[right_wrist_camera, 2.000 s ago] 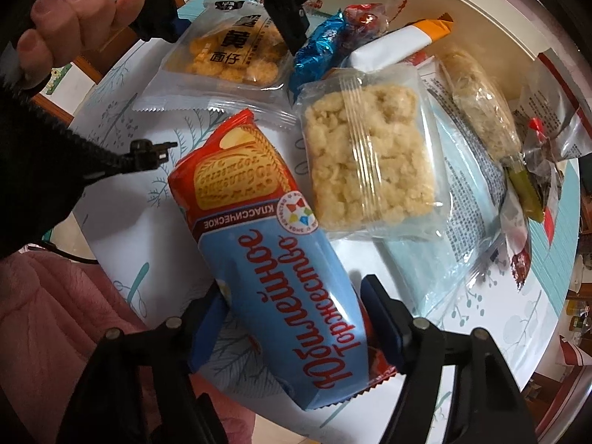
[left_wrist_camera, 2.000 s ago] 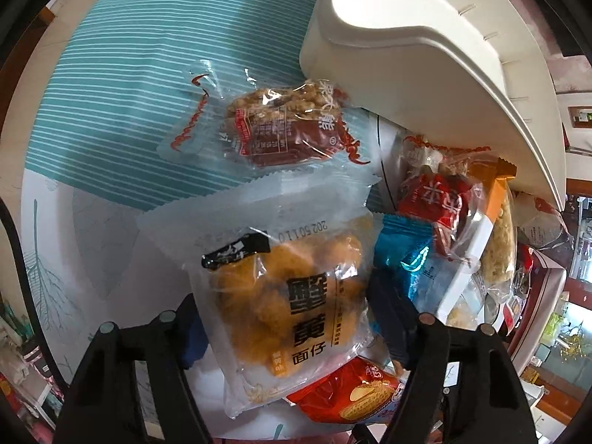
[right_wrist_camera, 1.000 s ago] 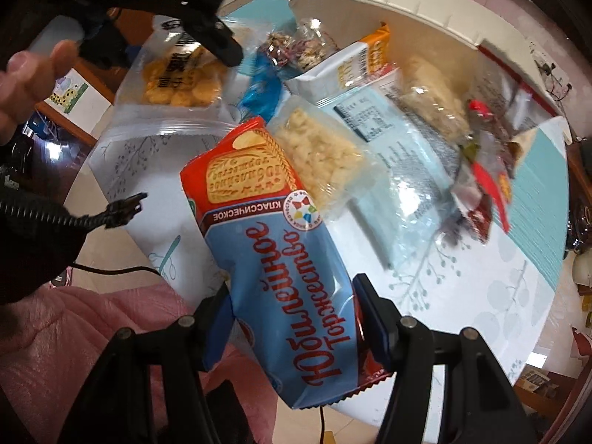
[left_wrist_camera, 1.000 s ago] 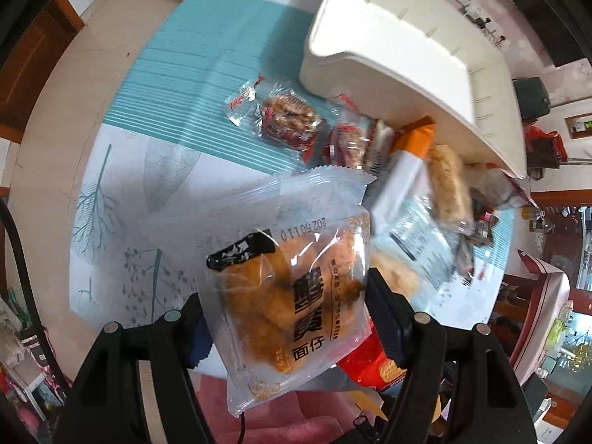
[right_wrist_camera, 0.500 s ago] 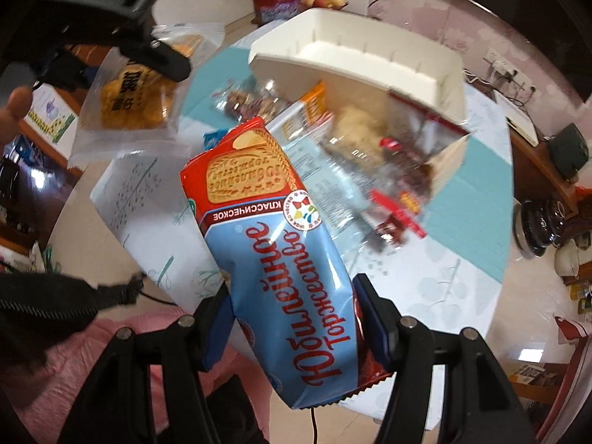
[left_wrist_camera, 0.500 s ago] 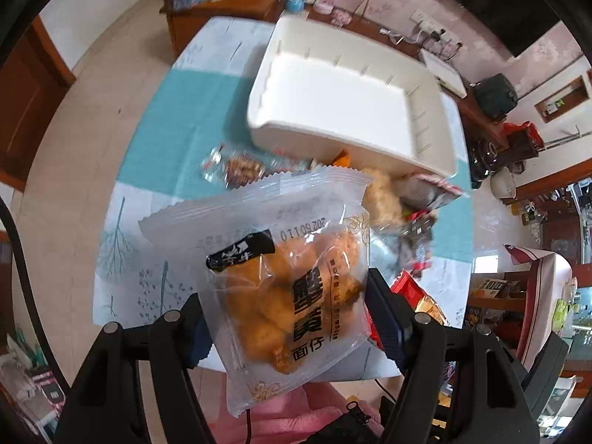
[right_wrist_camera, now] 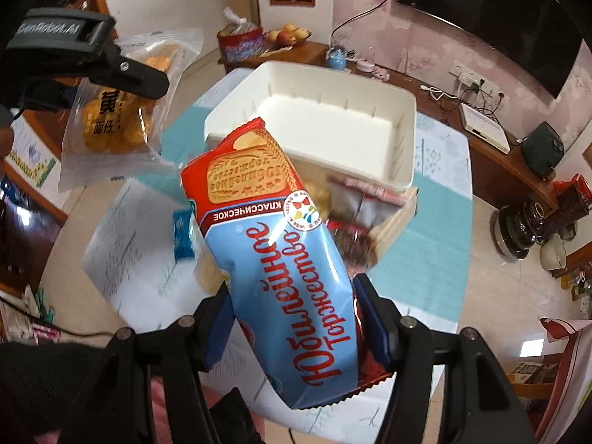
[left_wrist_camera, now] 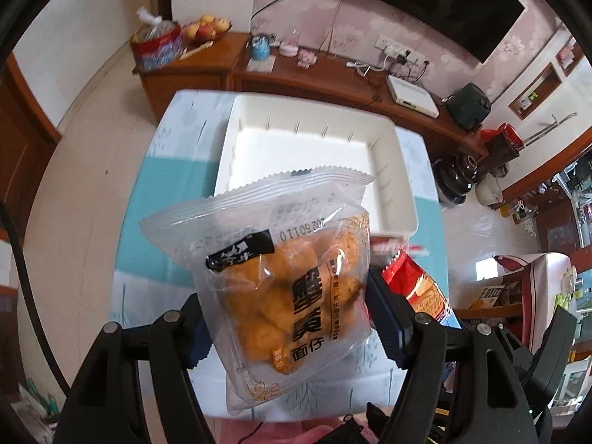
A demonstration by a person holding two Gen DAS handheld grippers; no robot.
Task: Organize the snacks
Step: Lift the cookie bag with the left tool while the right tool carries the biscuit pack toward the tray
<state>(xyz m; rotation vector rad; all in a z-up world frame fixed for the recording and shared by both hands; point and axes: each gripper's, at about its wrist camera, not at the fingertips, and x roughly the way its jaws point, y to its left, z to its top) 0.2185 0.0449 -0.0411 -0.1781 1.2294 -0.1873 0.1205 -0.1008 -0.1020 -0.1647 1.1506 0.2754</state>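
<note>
Left gripper (left_wrist_camera: 285,318): jaws clamped on a clear bag of orange fried snacks (left_wrist_camera: 288,288), held in the air.
Right gripper (right_wrist_camera: 292,318): jaws pinching a red-and-blue biscuit pack (right_wrist_camera: 273,259), also aloft.
White bin (right_wrist_camera: 403,140): at 12 o'clock on the table, looks empty.
Loose snacks (right_wrist_camera: 355,207): heaped at the bin's 6 o'clock side.
Progress: early; nothing binned yet, two packs ready to drop, the pile remains.

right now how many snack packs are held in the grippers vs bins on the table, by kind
Clear bag of orange-yellow snacks, in the left gripper: 1
Red and blue biscuit pack, in the right gripper: 1
White bin, nothing visible inside: 1
Total: 3. The loose packs lying in front of the bin are too blurred to count.
</note>
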